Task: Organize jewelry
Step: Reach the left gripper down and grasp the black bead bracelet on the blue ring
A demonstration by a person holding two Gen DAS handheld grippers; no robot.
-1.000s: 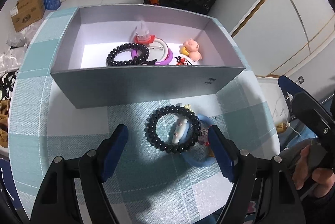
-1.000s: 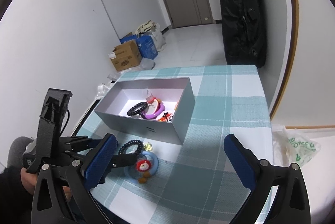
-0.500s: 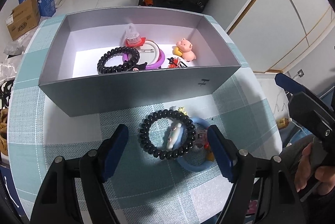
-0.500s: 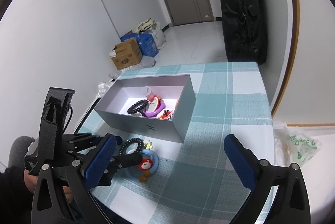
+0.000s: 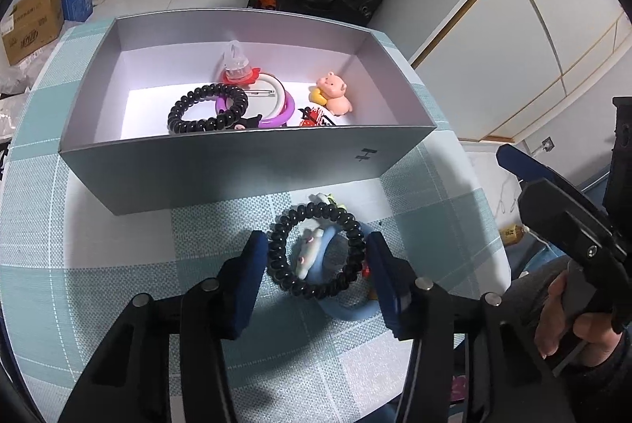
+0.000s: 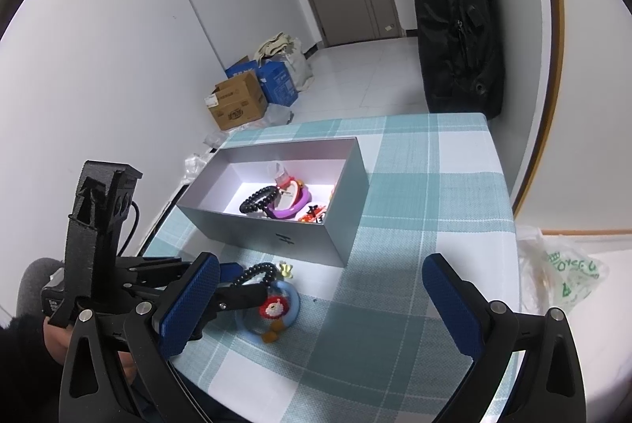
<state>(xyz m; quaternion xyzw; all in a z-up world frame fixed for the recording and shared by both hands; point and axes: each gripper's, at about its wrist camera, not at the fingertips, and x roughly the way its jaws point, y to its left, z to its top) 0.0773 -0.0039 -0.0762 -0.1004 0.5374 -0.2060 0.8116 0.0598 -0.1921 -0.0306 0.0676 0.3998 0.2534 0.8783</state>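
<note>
The left gripper (image 5: pixel 316 265) is closing its jaws around a black beaded bracelet (image 5: pixel 316 251) that lies on the desk (image 5: pixel 118 245), just near of the grey box (image 5: pixel 237 162). The pads sit at the bracelet's left and right edges; whether they press on it yet I cannot tell for sure, though they look to be just touching. The right gripper (image 6: pixel 320 300) hangs released and empty above the desk's near right part.

The main risk is a shared pickup: the bracelet rests on a blue ring (image 5: pixel 343 300) with a small white charm (image 5: pixel 312 253) inside its loop, so the closing jaws may drag or lift those too. The stretchy beads may also buckle and pop out as they are squeezed.

The box wall stands between the bracelet and the far compartment, so the lift must clear its rim. Inside already lie another black bracelet (image 5: pixel 207 109), a purple ring (image 5: pixel 282 115) and a pink pig (image 5: pixel 335 93).
</note>
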